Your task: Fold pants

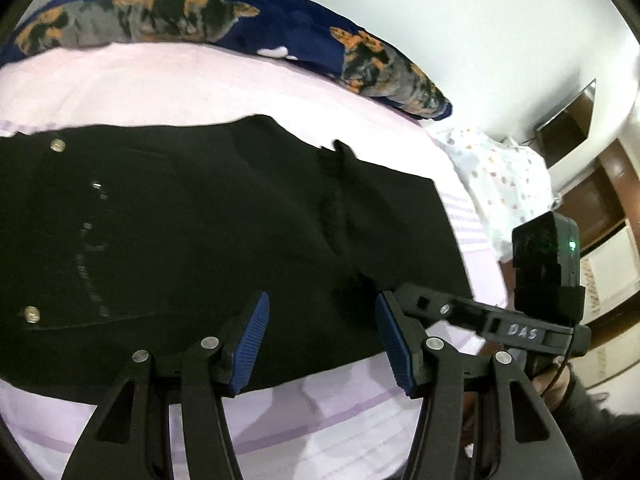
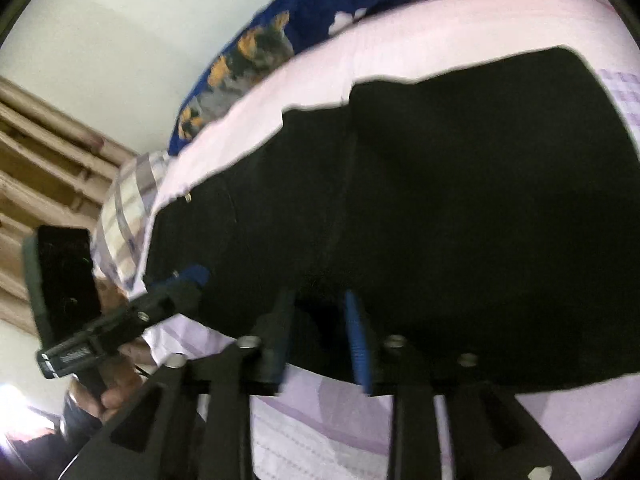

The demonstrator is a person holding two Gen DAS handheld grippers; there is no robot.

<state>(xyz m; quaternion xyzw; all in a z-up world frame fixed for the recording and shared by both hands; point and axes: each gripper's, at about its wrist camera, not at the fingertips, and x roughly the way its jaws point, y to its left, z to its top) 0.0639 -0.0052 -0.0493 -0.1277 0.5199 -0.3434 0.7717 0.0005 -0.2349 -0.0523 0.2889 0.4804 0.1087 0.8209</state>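
Observation:
Black pants (image 1: 180, 216) lie folded flat on a pale pink bed sheet (image 1: 160, 84), with metal buttons on the left part. They also fill the right wrist view (image 2: 460, 208). My left gripper (image 1: 322, 344) is open and empty, its blue pads just above the pants' near edge. My right gripper (image 2: 320, 336) is open over the near edge of the pants, holding nothing. The right gripper shows in the left wrist view (image 1: 394, 298), touching the pants' near right part. The left gripper shows in the right wrist view (image 2: 188, 280) at the pants' near left corner.
A blue blanket with orange and grey print (image 1: 240, 28) lies along the bed's far side by a white wall. A dotted white cloth (image 1: 496, 176) lies at the bed's right end. Wooden furniture (image 2: 44, 160) stands beyond the bed's left end.

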